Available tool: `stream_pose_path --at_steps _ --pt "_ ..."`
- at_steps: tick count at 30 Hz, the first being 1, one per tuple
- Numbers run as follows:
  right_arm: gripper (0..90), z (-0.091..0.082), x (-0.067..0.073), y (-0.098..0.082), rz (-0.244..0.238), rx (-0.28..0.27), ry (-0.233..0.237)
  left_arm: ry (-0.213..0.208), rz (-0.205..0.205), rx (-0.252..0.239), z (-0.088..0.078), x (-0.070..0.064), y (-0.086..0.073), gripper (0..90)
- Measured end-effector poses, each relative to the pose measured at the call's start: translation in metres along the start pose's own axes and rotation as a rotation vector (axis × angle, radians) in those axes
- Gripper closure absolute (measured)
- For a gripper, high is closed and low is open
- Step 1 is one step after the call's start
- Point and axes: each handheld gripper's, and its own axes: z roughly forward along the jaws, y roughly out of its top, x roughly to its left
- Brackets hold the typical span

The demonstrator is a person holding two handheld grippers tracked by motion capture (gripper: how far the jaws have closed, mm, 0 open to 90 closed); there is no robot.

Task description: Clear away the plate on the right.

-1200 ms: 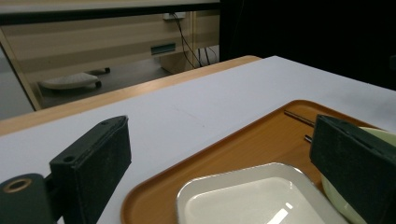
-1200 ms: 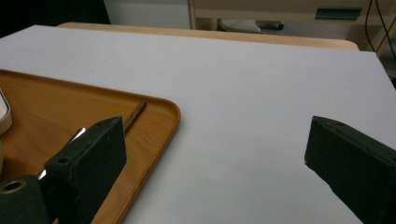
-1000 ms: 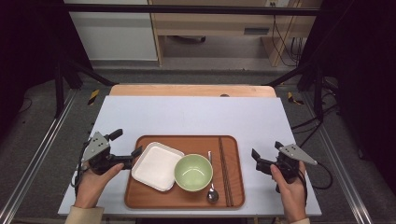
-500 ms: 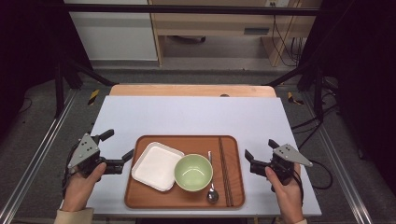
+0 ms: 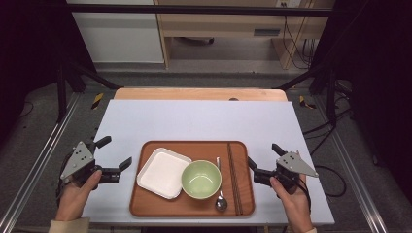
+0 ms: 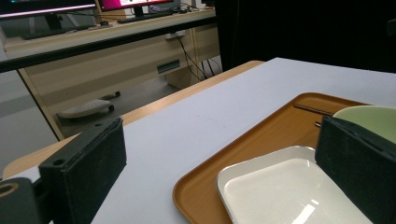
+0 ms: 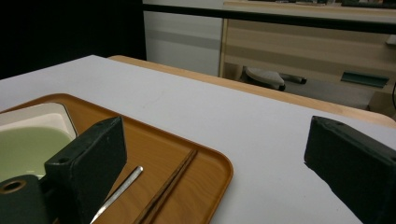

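Overhead, left tool [image 5: 115,153] and right tool [image 5: 265,156] both wide, empty, flanking tray [image 5: 189,207], spoon [image 5: 220,200] partly hidden by bowl [image 5: 201,178]

One brown tray [image 5: 192,206] is seen on the one table [image 5: 194,121]. On the tray, one white square plate [image 5: 163,173], one green bowl [image 5: 201,178] and one spoon [image 5: 220,198] are counted. One pair of chopsticks [image 5: 234,177], two thin sticks, is seen too. Two grippers are counted, the left gripper [image 5: 114,158] and the right gripper [image 5: 265,156], each held by one hand.
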Motion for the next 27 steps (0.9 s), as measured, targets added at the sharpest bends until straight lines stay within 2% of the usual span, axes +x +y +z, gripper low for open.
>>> stream_pose_path --at_steps 1,2,8,14,19,27 --pt "5.7 0.0 0.001 0.0 -0.006 -0.008 -0.002 0.002 0.013 -0.009 0.001 0.001 -0.002 1.6" --pt "5.7 0.0 0.001 -0.001 -0.012 -0.012 -0.002 0.004 0.003 0.005 0.001 0.002 -0.004 1.6" --pt "5.2 0.004 0.001 -0.007 -0.041 -0.01 -0.017 0.015 -0.017 0.004 0.003 0.008 -0.018 1.6" --pt "5.3 0.009 -0.001 -0.015 -0.027 0.02 -0.004 0.025 -0.047 0.007 0.004 0.013 -0.03 1.7" --pt "5.3 0.014 -0.004 -0.021 -0.024 0.049 0.0 0.064 -0.088 0.017 0.005 0.02 -0.041 1.9" --pt "5.2 0.015 -0.013 -0.027 0.008 0.086 -0.019 0.097 -0.122 0.034 0.005 0.025 -0.051 1.9"
